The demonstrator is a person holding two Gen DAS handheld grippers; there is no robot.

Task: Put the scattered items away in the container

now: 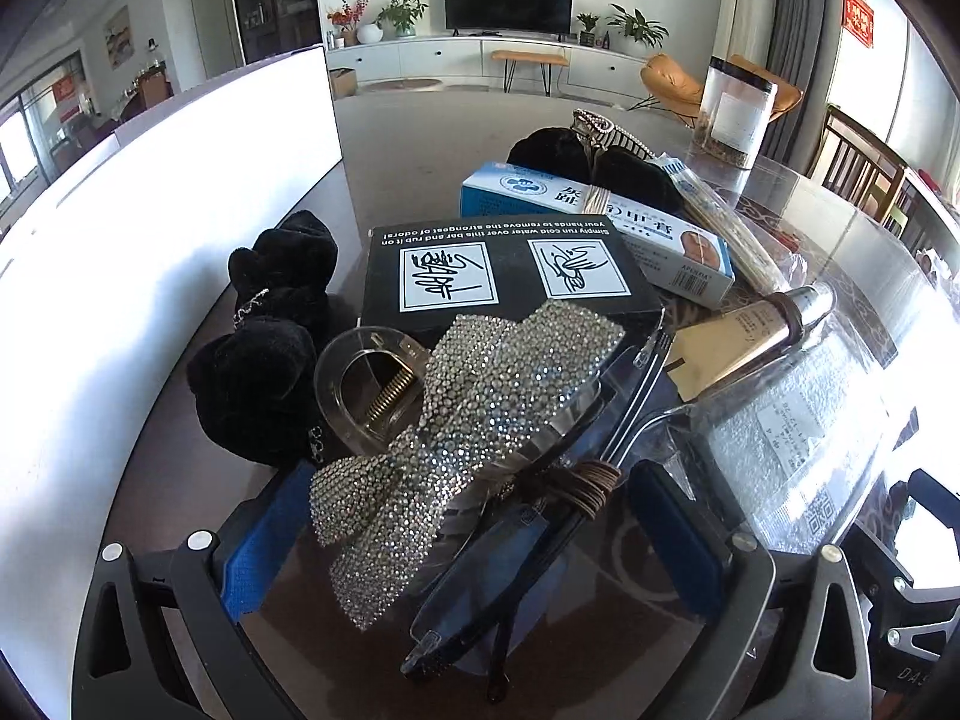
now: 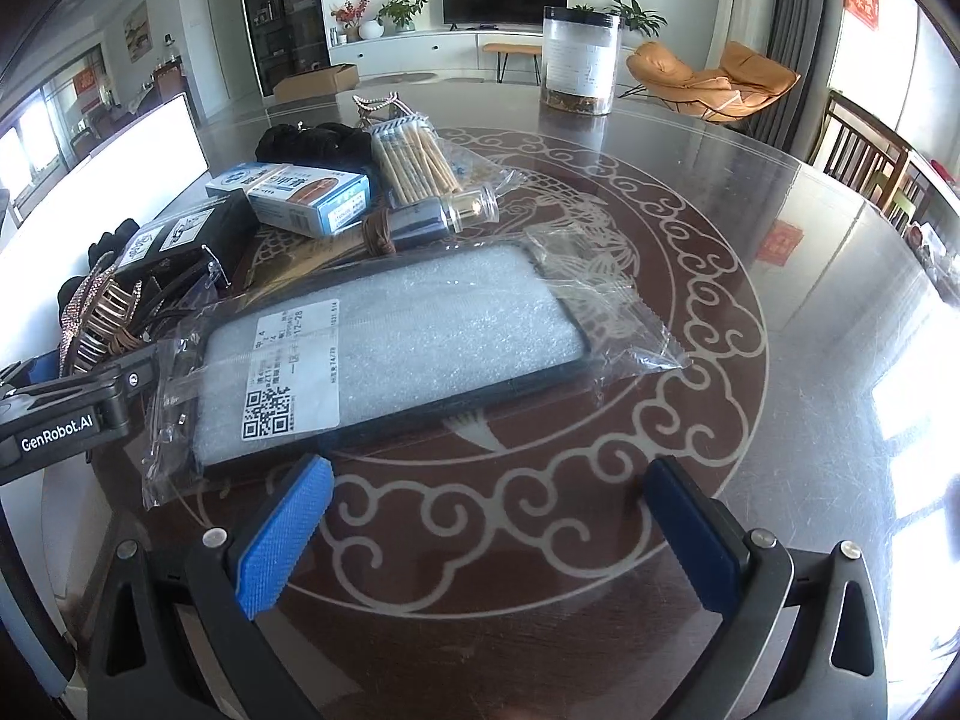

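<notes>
My left gripper (image 1: 468, 540) is open, its blue pads on either side of a rhinestone bow clip (image 1: 480, 396) and dark glasses (image 1: 480, 594) that lie on the table. A clear hair claw (image 1: 366, 384), black scrunchies (image 1: 270, 348), a black box (image 1: 504, 270) and a blue-white box (image 1: 600, 222) lie just beyond. The white container (image 1: 180, 210) stands to the left. My right gripper (image 2: 489, 534) is open over bare table, just short of a bagged foam-wrapped item (image 2: 390, 348).
A bag of wooden sticks (image 2: 414, 162), a tube (image 2: 432, 216) and a clear jar (image 2: 579, 60) sit farther back on the round glass-topped table (image 2: 780, 360). Chairs (image 2: 870, 156) stand at the right edge. The left gripper's black body (image 2: 66, 414) shows at the left of the right wrist view.
</notes>
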